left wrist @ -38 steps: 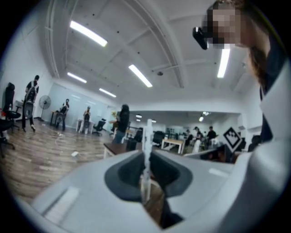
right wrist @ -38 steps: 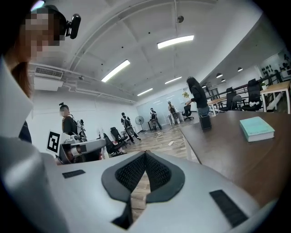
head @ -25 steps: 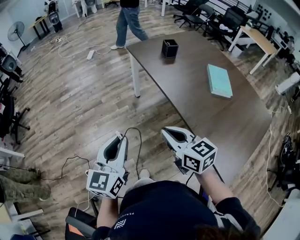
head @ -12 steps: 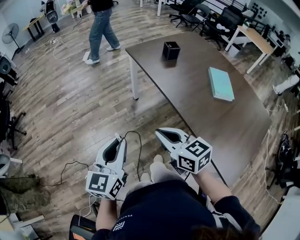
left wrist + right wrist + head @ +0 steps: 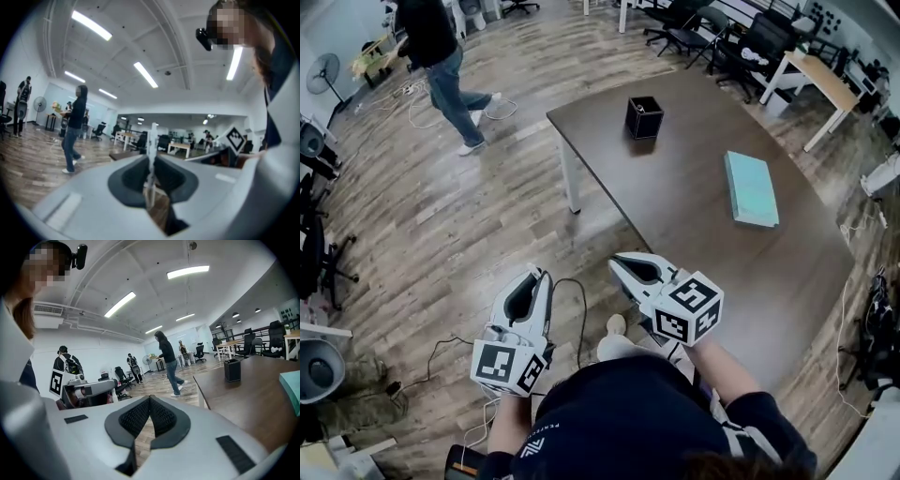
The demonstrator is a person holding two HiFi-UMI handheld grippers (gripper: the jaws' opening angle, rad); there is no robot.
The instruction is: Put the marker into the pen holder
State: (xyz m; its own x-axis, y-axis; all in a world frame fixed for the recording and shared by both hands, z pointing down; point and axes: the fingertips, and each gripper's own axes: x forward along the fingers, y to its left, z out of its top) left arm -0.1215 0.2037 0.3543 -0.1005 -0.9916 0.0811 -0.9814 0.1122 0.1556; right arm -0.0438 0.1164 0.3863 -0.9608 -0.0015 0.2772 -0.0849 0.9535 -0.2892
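The black pen holder (image 5: 644,117) stands near the far end of the dark brown table (image 5: 694,225), and it also shows in the right gripper view as the pen holder (image 5: 232,370). My left gripper (image 5: 536,275) hangs over the wooden floor, short of the table. Its jaws are shut on a thin white marker (image 5: 153,139) that sticks up past their tips. My right gripper (image 5: 617,263) is at the table's near corner. Its jaws (image 5: 150,398) are shut with nothing between them.
A teal book (image 5: 752,188) lies on the table's right side. A person (image 5: 441,56) walks across the floor at the far left. A cable (image 5: 579,314) trails on the floor under the grippers. Office chairs (image 5: 741,42) and a light desk (image 5: 816,80) stand beyond the table.
The walking person has gone from the table's far corner to the far left. Both grippers have stayed close to where they were, and the table now sits slightly nearer in view.
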